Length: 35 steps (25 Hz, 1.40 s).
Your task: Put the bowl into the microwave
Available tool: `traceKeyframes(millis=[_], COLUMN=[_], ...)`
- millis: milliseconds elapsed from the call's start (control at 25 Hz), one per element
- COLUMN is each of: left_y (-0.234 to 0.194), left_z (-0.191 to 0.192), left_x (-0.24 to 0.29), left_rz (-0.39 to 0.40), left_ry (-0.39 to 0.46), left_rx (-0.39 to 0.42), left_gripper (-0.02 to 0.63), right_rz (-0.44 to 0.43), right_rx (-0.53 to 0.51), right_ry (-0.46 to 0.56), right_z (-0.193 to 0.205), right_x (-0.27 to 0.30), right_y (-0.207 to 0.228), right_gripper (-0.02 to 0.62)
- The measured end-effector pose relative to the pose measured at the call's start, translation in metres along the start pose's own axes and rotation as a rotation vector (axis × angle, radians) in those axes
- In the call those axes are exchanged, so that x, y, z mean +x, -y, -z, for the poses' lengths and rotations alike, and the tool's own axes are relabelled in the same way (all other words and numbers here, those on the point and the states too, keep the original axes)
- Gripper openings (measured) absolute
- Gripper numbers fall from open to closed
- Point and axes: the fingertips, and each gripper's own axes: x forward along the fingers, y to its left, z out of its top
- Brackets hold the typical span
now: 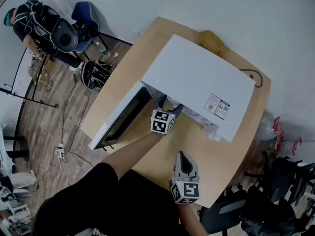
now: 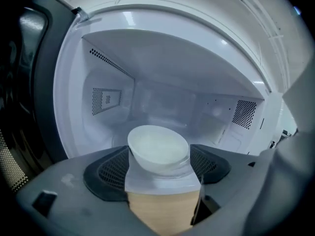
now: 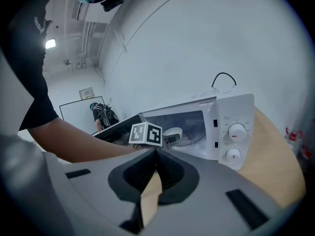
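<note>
A white microwave (image 1: 197,80) stands on the wooden table (image 1: 221,156) with its door (image 1: 120,116) swung open to the left. My left gripper (image 1: 169,106) reaches into the opening. It is shut on a white bowl (image 2: 158,149), which sits tilted between the two pads just inside the white cavity (image 2: 162,100). The right gripper view shows the same bowl (image 3: 173,132) at the oven's mouth, beside the marker cube (image 3: 146,134). My right gripper (image 1: 182,155) hovers over the table's near edge, shut and holding nothing; its jaws (image 3: 156,154) point at the microwave (image 3: 231,127).
Two dials (image 3: 235,141) sit on the microwave's right panel. A black cable (image 1: 251,73) and a brown object (image 1: 211,39) lie behind the oven. A person (image 1: 29,23) and chairs are on the floor at far left; black chairs (image 1: 275,181) stand at right.
</note>
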Motion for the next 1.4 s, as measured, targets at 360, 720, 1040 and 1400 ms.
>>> traceKeyframes(millis=[360,720,1040,1400], left_y=[0.01,0.023,0.026,0.031], left_z=[-0.005,-0.012,-0.015,-0.013], left_x=[0.02,0.044,0.054,0.043], left_rz=[0.026,0.05,0.044,0.076], left_ry=[-0.01,-0.007,-0.015,-0.032], left_rx=[0.035,0.071,0.083,0.067], left_gripper=[0.379,0.379,0.379,0.379], right_rz=[0.043,0.085,0.115,0.103], right_rx=[0.027,0.046,0.054,0.029], right_ry=[0.011,0.006,0.01,-0.006], right_z=[0.0,0.003,0.004,0.012], right_x=[-0.006,-0.013,-0.016,-0.019], right_y=[0.017,0.035,0.041,0.031], right_gripper=[0.06,0.06,0.059,0.06])
